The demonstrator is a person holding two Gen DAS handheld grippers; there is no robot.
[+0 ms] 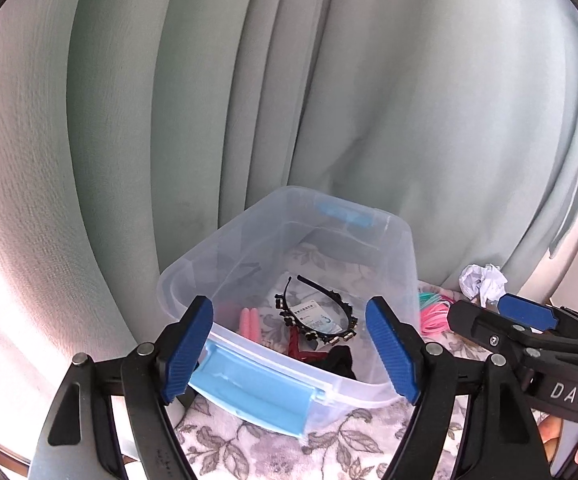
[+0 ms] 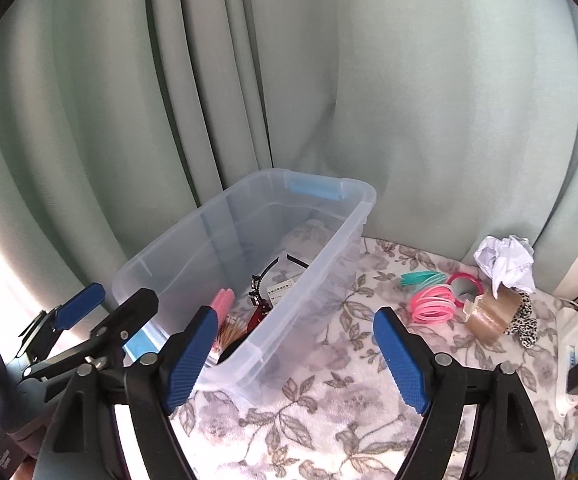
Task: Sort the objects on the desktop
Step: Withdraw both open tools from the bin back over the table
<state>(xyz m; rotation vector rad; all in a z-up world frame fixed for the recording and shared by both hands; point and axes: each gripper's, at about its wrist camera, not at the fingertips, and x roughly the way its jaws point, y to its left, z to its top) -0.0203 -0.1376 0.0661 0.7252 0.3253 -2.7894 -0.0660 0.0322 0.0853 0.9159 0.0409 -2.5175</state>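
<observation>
both grippers wide, empty. headband [image 1: 317, 312] already in storage bin [image 2: 329, 248]; bangles [image 2: 433, 304], tape [image 2: 485, 316], crumpled paper [image 2: 505, 260] remain right of right gripper [image 2: 297, 352].

Open path: bare floral table [image 2: 321, 412] at lower centre.
Obstacles: clear bin [image 2: 329, 240] centre-left; bangles [image 2: 435, 300], tape [image 2: 487, 314], crumpled paper [image 2: 505, 260] right.

A home, likely a bedroom corner: pale green curtains [image 2: 249, 80] are hanging behind a table covered by a floral cloth [image 2: 321, 412], where hair bands [image 2: 435, 298], a leopard scrunchie [image 2: 527, 322] and a clear storage box [image 2: 273, 256] are sitting.
</observation>
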